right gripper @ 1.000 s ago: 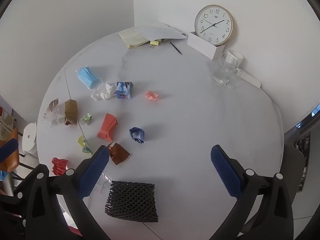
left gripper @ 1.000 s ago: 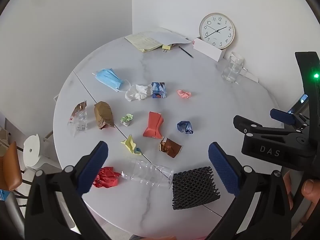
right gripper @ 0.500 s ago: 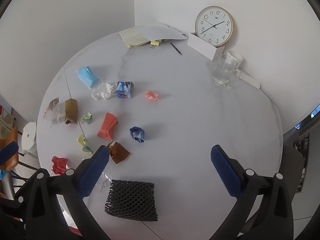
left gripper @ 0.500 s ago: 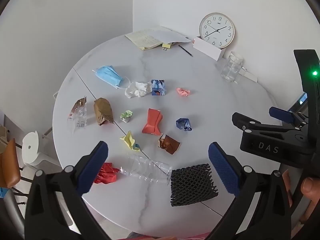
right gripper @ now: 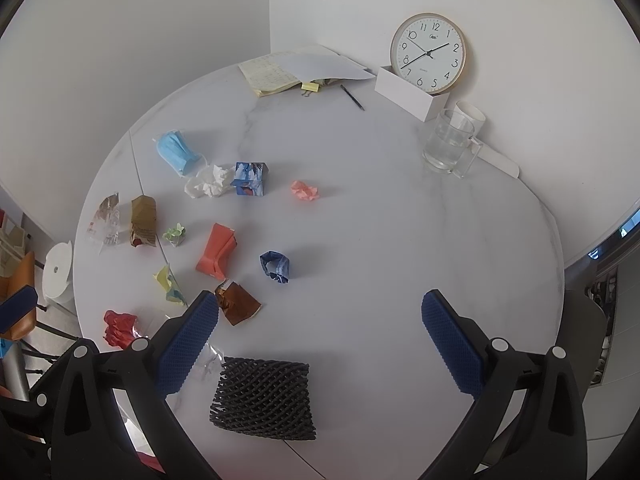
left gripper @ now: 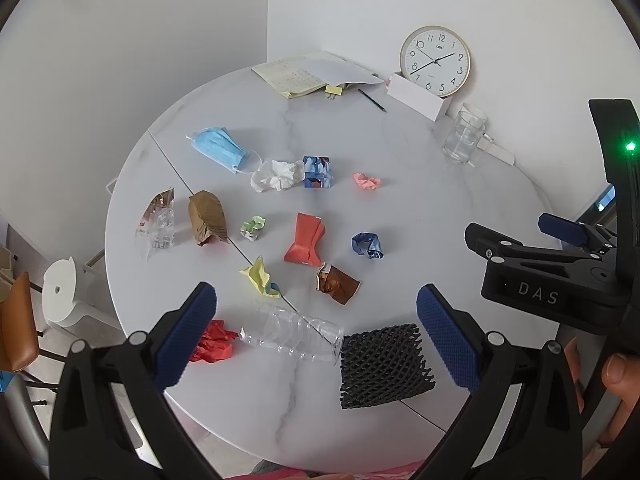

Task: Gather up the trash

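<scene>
Both grippers spread wide above the near table edge, holding nothing.

Left gripper point(left gripper: 316, 322) hangs over the clear plastic bottle point(left gripper: 292, 332), which lies flat, long axis left-right, open end touching the black foam net point(left gripper: 384, 366). Right gripper point(right gripper: 320, 340) is above the net's far edge point(right gripper: 264, 398). Red crumpled paper point(left gripper: 212, 346) lies left of the bottle; further scraps spread across the round table point(left gripper: 440, 216). Against the frame one second earlier, the scene sits slightly lower and nothing on the table has moved.
</scene>
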A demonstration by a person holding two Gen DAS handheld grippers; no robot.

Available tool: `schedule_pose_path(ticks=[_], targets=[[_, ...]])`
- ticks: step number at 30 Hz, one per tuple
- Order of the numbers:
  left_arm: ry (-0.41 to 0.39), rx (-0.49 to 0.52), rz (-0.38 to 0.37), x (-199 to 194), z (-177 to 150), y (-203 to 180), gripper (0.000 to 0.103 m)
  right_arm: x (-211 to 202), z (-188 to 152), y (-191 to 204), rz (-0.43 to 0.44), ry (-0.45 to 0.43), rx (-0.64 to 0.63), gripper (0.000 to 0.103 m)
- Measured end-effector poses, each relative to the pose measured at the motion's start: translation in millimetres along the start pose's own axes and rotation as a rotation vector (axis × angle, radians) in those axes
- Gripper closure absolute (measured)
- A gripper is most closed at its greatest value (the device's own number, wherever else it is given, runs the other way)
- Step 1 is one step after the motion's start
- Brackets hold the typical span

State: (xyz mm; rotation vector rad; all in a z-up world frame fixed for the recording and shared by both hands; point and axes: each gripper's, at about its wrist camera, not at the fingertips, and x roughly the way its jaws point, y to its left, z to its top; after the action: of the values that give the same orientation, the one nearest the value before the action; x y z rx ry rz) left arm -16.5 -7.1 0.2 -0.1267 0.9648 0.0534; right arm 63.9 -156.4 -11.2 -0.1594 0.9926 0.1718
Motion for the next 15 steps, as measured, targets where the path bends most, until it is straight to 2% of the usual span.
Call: schedule_pose_path(ticks=[15], targets=[[0.004, -0.014, 0.001, 2.2, -0.3, 7.0, 0.007, -2.8, -3.4, 1.4, -0.004, -0.001, -0.009, 0.002]])
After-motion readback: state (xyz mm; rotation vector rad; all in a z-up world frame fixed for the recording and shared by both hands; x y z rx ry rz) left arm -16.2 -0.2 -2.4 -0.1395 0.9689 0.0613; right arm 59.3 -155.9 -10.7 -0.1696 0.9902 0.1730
